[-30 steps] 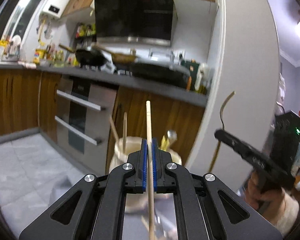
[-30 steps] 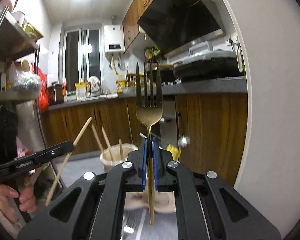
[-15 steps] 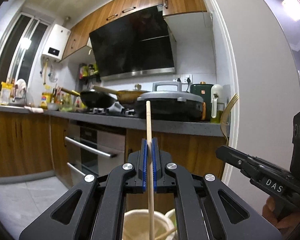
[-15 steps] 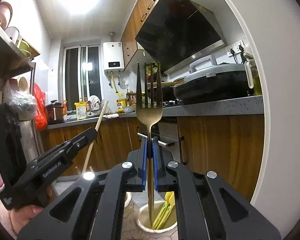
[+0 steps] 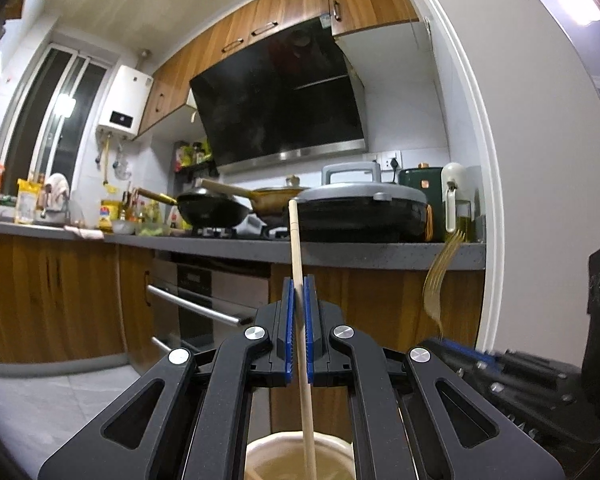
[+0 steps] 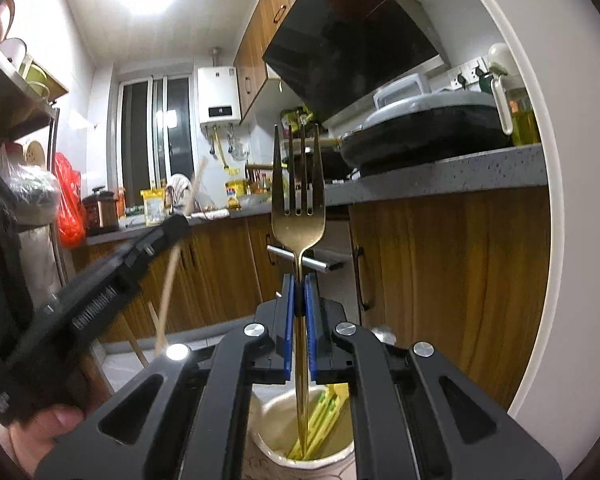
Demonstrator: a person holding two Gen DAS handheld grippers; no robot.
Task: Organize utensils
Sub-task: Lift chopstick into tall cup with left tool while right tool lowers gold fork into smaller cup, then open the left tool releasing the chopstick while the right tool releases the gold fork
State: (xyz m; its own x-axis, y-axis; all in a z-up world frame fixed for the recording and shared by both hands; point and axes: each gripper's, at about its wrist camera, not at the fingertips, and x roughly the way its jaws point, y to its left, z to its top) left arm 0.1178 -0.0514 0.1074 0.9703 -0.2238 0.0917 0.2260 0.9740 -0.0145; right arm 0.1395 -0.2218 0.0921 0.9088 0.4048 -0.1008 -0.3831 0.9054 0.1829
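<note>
Utensils in two closed grippers: the right gripper (image 6: pixel 299 304) pinches a gold fork (image 6: pixel 298 216) upright, its handle tip dipping into a cream cup (image 6: pixel 276 446) holding yellow utensils (image 6: pixel 326 416). Left of that cup, the left gripper (image 5: pixel 299 300) clamps a wooden chopstick (image 5: pixel 296 248) over a second cream cup (image 5: pixel 260 450). A grey kitchen counter (image 6: pixel 440 174) stands behind the cups.

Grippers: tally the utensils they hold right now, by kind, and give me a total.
Gold metal fork: 1, clamped upright in the right gripper
Pale wooden chopstick: 1, clamped in the left gripper
Total: 2
</note>
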